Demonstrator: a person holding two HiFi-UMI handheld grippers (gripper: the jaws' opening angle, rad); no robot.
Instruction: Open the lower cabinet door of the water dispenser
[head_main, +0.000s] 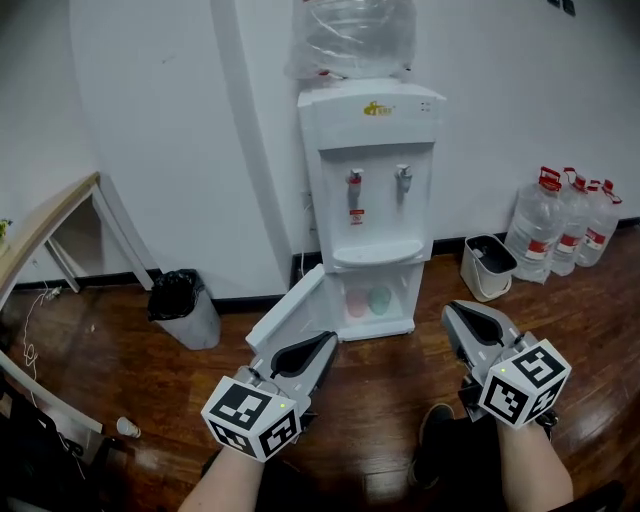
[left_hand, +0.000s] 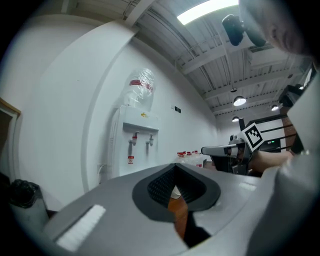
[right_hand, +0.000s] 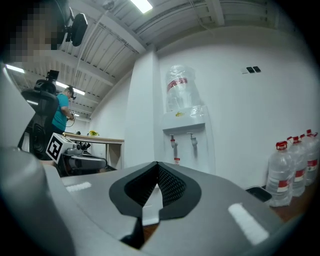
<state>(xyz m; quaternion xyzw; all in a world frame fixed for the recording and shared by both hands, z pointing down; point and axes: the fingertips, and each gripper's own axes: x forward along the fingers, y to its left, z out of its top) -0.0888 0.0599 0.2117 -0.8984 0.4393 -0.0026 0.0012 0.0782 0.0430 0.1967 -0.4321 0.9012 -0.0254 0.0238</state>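
**Head view:** The water dispenser (head_main: 370, 200) stands against the wall. Its lower cabinet door (head_main: 290, 318) already hangs wide open to the left, showing what look like two cups (head_main: 368, 300) inside. The task appears done, and only drawing back seems left. The left gripper (head_main: 322, 345) sits low in front of the door, and the right gripper (head_main: 455, 312) is well apart from it. A trash bin (head_main: 185, 308), a white bucket (head_main: 487, 266) and water bottles (head_main: 565, 225) flank the dispenser, none in the way.

**Left gripper view:** Its jaws stand apart and hold nothing; bare floor shows between them.

**Right gripper view:** Its jaws are pressed together and empty, facing the dispenser.
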